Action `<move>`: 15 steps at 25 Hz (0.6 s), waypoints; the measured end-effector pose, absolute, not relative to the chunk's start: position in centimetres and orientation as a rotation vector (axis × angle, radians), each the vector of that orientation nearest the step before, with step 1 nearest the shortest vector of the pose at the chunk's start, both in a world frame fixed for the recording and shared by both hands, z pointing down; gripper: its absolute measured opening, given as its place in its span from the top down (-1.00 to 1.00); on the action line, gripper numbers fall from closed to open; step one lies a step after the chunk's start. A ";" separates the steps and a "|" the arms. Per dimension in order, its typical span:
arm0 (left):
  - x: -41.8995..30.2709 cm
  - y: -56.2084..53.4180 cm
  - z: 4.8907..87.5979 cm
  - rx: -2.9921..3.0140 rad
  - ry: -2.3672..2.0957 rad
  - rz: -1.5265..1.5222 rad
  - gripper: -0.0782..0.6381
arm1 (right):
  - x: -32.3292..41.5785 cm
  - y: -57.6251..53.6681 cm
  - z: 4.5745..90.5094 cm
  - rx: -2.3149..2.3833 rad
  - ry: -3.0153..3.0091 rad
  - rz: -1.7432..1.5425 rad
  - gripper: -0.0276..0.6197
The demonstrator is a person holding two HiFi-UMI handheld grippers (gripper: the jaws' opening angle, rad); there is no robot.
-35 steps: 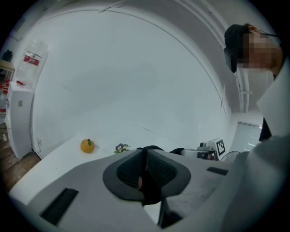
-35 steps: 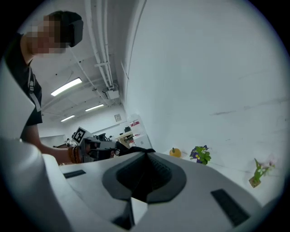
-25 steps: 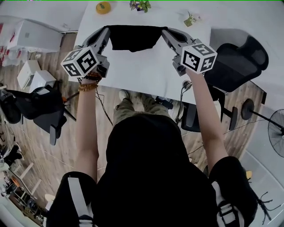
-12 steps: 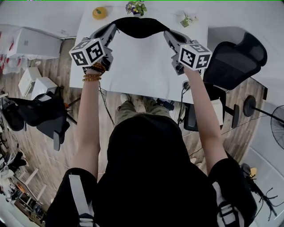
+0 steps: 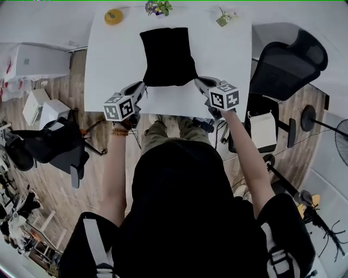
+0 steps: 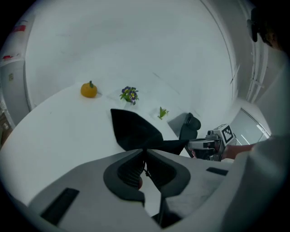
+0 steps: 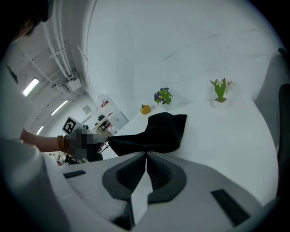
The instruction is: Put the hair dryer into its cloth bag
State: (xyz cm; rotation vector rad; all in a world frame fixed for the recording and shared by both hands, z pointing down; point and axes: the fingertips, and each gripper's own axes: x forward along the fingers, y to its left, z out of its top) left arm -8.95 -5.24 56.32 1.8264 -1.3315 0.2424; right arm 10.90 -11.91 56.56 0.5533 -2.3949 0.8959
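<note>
I have the left gripper [image 5: 142, 89] and right gripper [image 5: 198, 82] each pinched tight on a near corner of the black cloth bag [image 5: 167, 57], probably to spread it flat on the white table [image 5: 114, 59].

The cloth bag [image 5: 167, 57] is plain black, set against a plain white table [image 5: 109, 65]. Along the top edge of the head view are an orange round ornament [image 5: 113, 16], a small plant [image 5: 157, 7] with purple flowers and green leaves, and a second plant [image 5: 223, 19], green with white blooms. The right gripper [image 5: 197, 81] is grey, and its cube carries black-and-white square markers. The office chair [image 5: 288, 59] at the upper right is black. The floor [image 5: 103, 163] shows brown wood planks. The person's top [image 5: 185, 217] is black, crossed by pale straps [image 5: 95, 239].
</note>
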 end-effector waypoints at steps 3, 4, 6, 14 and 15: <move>-10.0 -2.8 59.4 1.720 -1.336 0.195 0.68 | 11.6 -11.1 58.5 0.576 -2.374 0.947 0.81; -10.4 -2.3 59.8 1.694 -1.342 0.161 0.68 | 11.7 -10.7 58.9 0.568 -2.364 0.941 0.81; -11.1 -1.7 59.9 1.677 -1.354 0.119 0.68 | 11.7 -9.2 59.6 0.527 -2.336 0.892 0.81; -12.0 -1.4 58.2 1.782 -1.291 0.116 0.68 | 13.0 -4.1 62.5 0.608 -2.204 0.852 0.81; -12.1 -1.4 57.8 1.806 -1.287 0.127 0.68 | 13.3 -3.7 62.3 0.637 -2.202 0.854 0.81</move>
